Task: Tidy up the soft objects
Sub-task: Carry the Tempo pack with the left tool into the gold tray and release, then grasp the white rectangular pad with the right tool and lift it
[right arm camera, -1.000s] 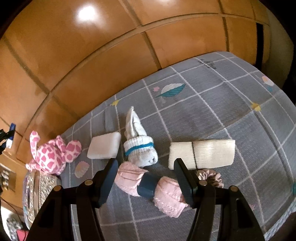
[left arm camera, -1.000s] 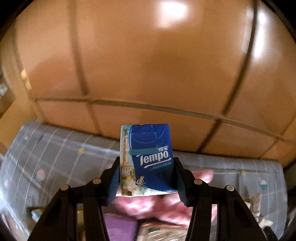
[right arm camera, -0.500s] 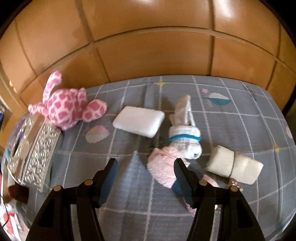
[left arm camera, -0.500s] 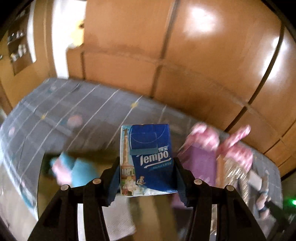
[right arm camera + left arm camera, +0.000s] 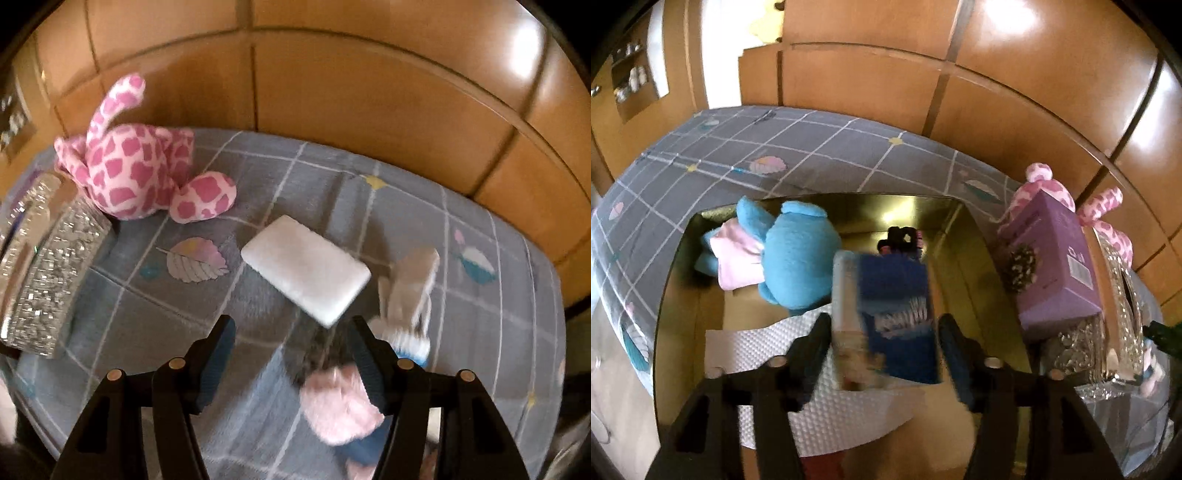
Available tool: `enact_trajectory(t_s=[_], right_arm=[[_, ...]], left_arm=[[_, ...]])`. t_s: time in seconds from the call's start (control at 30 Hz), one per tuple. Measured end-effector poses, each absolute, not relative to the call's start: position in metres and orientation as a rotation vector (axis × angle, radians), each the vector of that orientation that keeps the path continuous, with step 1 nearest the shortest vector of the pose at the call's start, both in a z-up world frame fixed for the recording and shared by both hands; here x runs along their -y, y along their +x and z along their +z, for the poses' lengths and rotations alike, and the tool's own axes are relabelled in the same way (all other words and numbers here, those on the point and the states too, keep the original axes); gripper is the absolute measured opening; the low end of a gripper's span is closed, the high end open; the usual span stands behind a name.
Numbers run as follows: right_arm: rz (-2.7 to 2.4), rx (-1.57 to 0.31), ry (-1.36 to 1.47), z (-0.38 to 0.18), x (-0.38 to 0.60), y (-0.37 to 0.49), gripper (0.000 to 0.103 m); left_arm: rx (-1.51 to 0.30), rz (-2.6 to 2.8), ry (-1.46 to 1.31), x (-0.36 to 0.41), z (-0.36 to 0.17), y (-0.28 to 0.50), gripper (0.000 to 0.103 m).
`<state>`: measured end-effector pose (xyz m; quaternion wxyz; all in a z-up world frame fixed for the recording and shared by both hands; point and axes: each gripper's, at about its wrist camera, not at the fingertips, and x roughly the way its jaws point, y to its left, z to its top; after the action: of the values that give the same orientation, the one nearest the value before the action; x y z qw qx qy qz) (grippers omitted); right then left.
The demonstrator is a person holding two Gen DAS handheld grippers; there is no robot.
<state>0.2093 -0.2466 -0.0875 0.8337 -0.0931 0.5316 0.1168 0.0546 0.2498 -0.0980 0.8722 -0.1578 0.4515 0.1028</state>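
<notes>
My left jaws (image 5: 884,345) have just been opening; the blue tissue pack (image 5: 886,314), blurred, is loose between them above the gold-lined box (image 5: 964,251) holding a blue plush toy (image 5: 798,258). My right jaws (image 5: 291,354) stand wide over the bed, empty, near the white rectangular pad (image 5: 306,266).

Warm light, panel glare, motion blur
</notes>
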Motion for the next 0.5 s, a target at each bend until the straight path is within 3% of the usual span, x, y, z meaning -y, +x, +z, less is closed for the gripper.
enact_trajectory(t_s=[0.1, 0.5], right_arm=[[0.272, -1.145, -0.290, -0.095, 0.237, 0.228, 0.078], [0.327, -1.328, -0.559, -0.144, 0.219, 0.278, 0.081]], left_arm=[[-0.925, 0.238, -0.338, -0.253, -0.097, 0.053, 0.081], [-0.910, 0.252, -0.350, -0.242, -0.087, 0.024, 0.081]])
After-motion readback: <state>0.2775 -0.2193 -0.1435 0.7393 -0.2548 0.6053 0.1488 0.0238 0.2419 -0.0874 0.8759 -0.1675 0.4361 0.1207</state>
